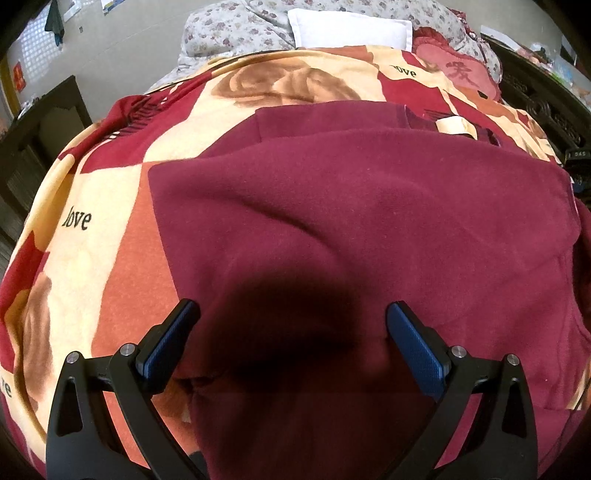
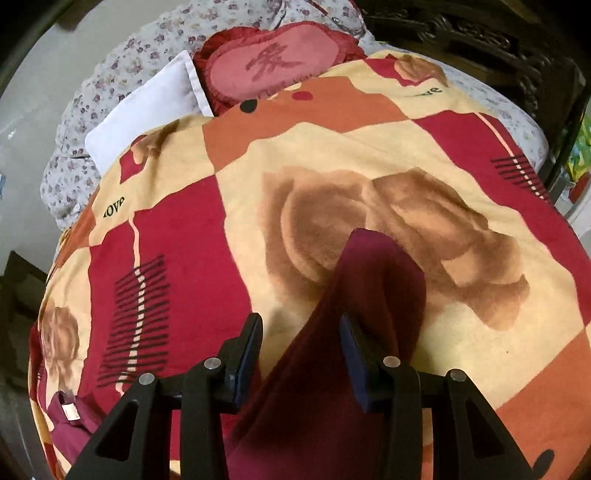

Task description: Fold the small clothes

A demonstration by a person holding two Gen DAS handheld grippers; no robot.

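- The maroon garment [image 1: 369,221] is seen spread flat on the patterned blanket [image 1: 85,258] of the bed, filling the middle of the left wrist view.
- The left claw [image 1: 293,310] is held wide apart above it, gripping nothing.
- In the right wrist view, a maroon sleeve [image 2: 369,288] runs between the fingers of the right claw [image 2: 301,325]; whether it is clamped cannot be told.
- The sleeve is best carried inward over the body and laid flat, unwrinkled.

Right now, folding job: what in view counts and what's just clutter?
In play:
- maroon garment, spread on the blanket
- left gripper, open above it
- right gripper, a strip of maroon cloth between its fingers; grip unclear

Lying about:
- blanket (work surface)
- white pillow
- red cushion
- floral quilt
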